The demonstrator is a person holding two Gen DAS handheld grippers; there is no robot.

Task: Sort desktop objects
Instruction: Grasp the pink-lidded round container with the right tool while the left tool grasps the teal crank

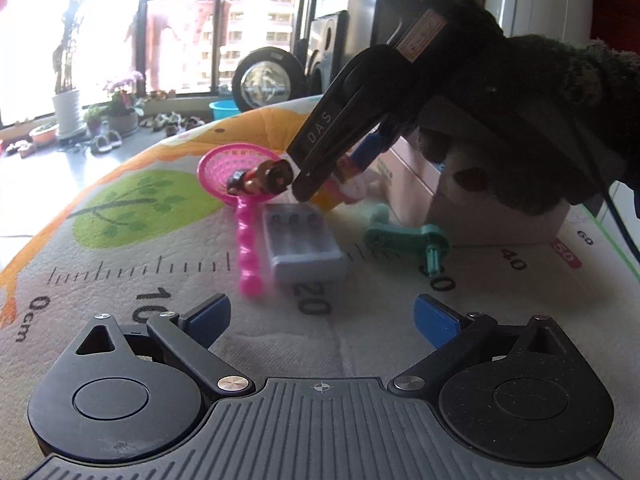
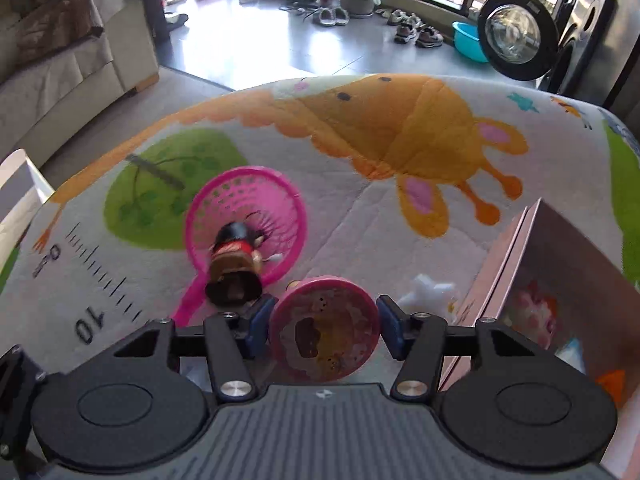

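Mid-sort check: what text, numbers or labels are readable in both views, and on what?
"D A S": black finger of the right gripper.
"0cm", "10", "20", "40", "60", red "50": ruler print on the cartoon play mat.
"10": same mat, right wrist view.
Tan sticker on the gripper body: too blurred.
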